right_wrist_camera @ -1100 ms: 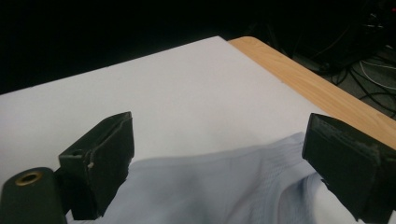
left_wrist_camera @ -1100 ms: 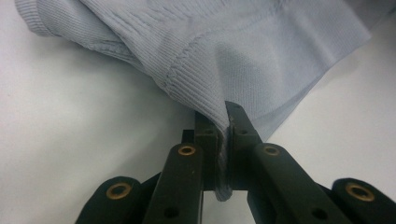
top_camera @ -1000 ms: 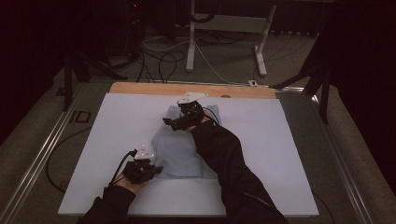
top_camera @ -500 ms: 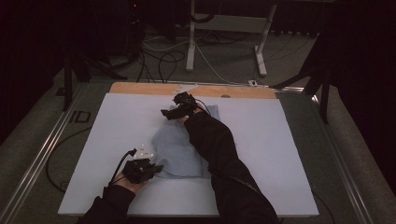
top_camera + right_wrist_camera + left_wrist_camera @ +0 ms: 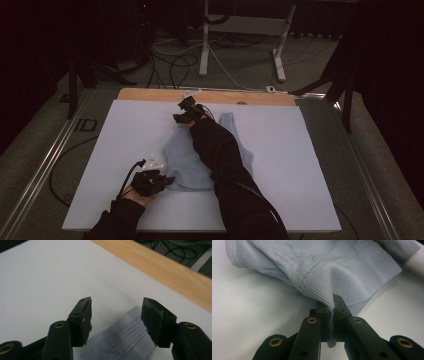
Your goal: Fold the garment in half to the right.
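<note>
Jaws of the left gripper are clamped on the hem of the pale blue garment lying mid-table. The right gripper, jaws apart and just closing, straddles the garment's far strap without pressing it.

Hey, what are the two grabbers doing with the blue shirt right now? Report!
Left gripper shut on blue garment's near hem. Right gripper open, jaws just closing around its far strap end, not pinching. Nothing in the way.
</note>
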Motion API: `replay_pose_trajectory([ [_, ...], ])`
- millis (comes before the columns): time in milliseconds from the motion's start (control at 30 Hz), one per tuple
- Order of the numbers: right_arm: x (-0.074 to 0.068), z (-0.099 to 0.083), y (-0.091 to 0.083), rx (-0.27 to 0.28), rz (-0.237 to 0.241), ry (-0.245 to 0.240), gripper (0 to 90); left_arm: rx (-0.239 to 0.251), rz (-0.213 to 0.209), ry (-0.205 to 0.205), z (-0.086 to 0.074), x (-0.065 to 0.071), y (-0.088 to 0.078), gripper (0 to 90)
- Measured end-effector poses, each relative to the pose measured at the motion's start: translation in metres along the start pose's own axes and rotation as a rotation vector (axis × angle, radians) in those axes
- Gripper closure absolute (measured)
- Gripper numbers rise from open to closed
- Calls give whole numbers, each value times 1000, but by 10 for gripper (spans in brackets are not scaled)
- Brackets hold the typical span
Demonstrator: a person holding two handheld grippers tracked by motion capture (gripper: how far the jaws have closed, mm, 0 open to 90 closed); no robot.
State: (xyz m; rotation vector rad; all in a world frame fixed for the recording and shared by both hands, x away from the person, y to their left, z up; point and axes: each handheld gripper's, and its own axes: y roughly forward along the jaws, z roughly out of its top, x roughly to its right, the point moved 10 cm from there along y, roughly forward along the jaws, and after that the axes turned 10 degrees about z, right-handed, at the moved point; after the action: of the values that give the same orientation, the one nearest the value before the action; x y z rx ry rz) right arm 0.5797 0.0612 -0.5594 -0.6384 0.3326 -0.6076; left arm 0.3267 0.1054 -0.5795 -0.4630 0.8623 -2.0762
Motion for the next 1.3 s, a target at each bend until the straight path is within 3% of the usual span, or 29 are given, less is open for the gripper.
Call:
replay_pose_trajectory([
  [133,7,-9,12,-54,-41,23,462,2,-7,1,1,1,0,865],
  [400,12,-16,21,-97,-51,52,459,5,-16,0,3,4,0,865],
  [600,13,-25,28,-162,-74,25,469,6,-18,1,3,5,1,865],
  [700,12,-26,29,-171,-76,15,510,4,-20,-1,2,4,1,865],
  [733,10,-26,28,-188,-70,-5,586,3,-19,-1,2,5,1,865],
  [833,10,-26,27,-202,-65,-26,653,2,-21,6,2,6,2,865],
  [933,10,-28,25,-220,-86,-45,805,-1,-10,8,0,5,3,865],
  [1000,10,-28,24,-226,-95,-64,845,-4,-11,-1,0,5,5,865],
  [1200,10,-27,23,-242,-115,-81,863,-1,-13,-4,0,4,5,865],
  [1300,10,-25,20,-217,-98,-69,866,4,-16,-10,1,5,4,865],
])
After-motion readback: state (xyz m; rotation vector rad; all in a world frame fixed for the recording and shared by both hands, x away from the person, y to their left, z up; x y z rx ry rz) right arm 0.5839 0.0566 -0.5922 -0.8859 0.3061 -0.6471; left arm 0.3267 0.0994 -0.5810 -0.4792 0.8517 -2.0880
